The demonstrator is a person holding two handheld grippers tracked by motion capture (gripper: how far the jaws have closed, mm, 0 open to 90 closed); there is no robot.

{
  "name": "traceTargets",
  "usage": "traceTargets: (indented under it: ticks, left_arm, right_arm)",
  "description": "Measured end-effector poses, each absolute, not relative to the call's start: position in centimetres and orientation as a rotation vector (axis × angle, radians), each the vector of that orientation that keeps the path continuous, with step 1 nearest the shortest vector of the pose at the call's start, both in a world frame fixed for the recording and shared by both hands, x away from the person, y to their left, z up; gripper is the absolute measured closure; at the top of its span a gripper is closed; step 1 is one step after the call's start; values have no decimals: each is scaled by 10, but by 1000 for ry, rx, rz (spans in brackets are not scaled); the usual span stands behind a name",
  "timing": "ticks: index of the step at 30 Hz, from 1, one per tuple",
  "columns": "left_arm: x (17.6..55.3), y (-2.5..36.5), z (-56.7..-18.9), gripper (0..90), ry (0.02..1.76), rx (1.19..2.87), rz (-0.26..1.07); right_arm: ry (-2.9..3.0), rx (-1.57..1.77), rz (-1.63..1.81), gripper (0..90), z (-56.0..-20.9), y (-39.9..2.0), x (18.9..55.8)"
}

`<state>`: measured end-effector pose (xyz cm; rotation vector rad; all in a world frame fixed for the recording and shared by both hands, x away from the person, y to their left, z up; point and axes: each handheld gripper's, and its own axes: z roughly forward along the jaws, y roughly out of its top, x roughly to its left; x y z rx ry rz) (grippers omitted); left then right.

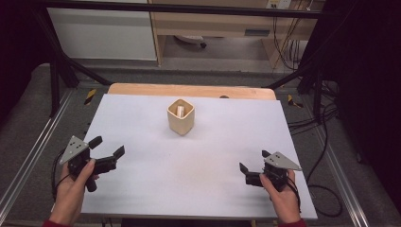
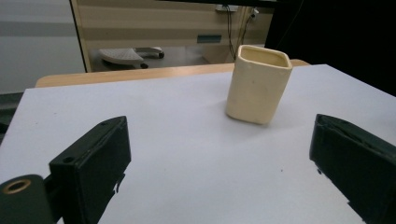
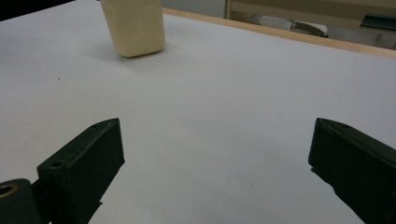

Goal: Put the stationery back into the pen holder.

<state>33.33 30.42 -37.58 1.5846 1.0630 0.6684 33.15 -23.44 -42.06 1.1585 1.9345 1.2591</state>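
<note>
Table point(image 1: 189, 179): white top spanning the middle of the high view.
Cup point(image 1: 180, 116): cream, square, upright, upper centre.
Left gripper point(image 1: 109, 146): lower left, jaws spread wide, gripping nothing.
Right gripper point(image 1: 254, 160): lower right, jaws spread, gripping nothing.

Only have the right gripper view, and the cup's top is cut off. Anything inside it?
Observer: Yes. The high view shows a small white object standing inside the cup.
Operator: Rim shape?
Observer: Square with rounded corners, opening facing up.
Operator: Where's the left tool?
Observer: The left tool is at the near left of the table, jaws open, holding nothing, well apart from the cup.
</note>
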Motion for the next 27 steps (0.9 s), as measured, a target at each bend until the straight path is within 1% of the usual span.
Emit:
traceTargets:
  ticks: [6, 11, 14, 19, 22, 25, 27]
  left_arm:
    - [328, 317, -381, 57, 1087, 1559, 668]
    - [324, 319, -391, 63, 1100, 1533, 695]
    - [324, 318, -397, 63, 1101, 1534, 685]
    - [321, 313, -412, 64, 1104, 1541, 664]
    - [318, 309, -419, 78, 1105, 1563, 678]
    - [317, 300, -425, 86, 1100, 1587, 655]
    - [316, 290, -430, 86, 1097, 1611, 616]
  right_arm:
    - [1946, 1164, 1245, 37, -424, -241, 326]
    - [1946, 1162, 1227, 38, -426, -245, 324]
    - [1952, 1161, 1222, 38, -427, -245, 325]
    - [1965, 1162, 1212, 37, -428, -244, 325]
    - [1966, 1170, 1206, 35, -429, -244, 326]
    - [1964, 1224, 1184, 27, -432, -244, 330]
    - [1996, 1278, 1128, 27, -439, -243, 336]
